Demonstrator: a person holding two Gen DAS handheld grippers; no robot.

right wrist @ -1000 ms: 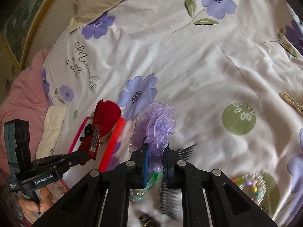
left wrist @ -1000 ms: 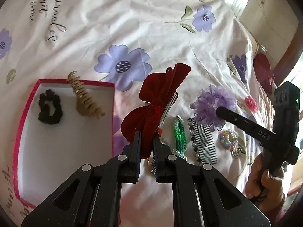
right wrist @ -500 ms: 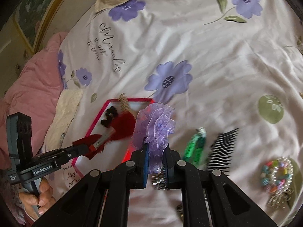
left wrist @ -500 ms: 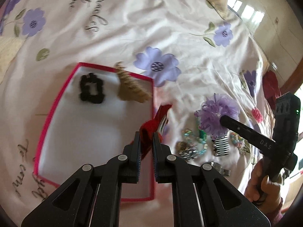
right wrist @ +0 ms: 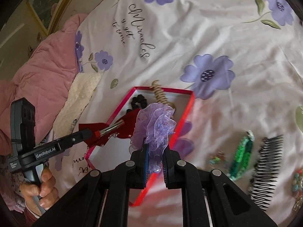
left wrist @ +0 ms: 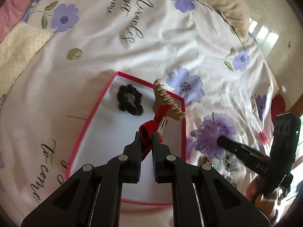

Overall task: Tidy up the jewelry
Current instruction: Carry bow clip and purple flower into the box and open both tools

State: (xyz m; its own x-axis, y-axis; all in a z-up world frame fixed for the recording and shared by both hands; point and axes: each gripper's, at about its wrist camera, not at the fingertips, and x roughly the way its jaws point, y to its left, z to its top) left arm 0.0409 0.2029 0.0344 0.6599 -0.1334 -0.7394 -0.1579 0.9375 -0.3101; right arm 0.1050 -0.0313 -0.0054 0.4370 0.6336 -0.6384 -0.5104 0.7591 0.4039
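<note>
Holding the red bow between nearly closed fingers, the left gripper is hanging over the white floor of the box, the one with the pink rim. The right gripper is pinching the purple ruffle flower in the same tight way, and it is waiting just beside the right wall of the box.

Inside, the black scrunchie and the tan claw clip are already lying at the far end, so I think the bow should go lower and toward the near, free part of the floor. Its metal clasp is pointing toward the tan clip and could catch on its teeth. The release is best made when the bow is almost touching the floor. The green bracelet and the black comb are still lying on the bedsheet, well apart from the box.
</note>
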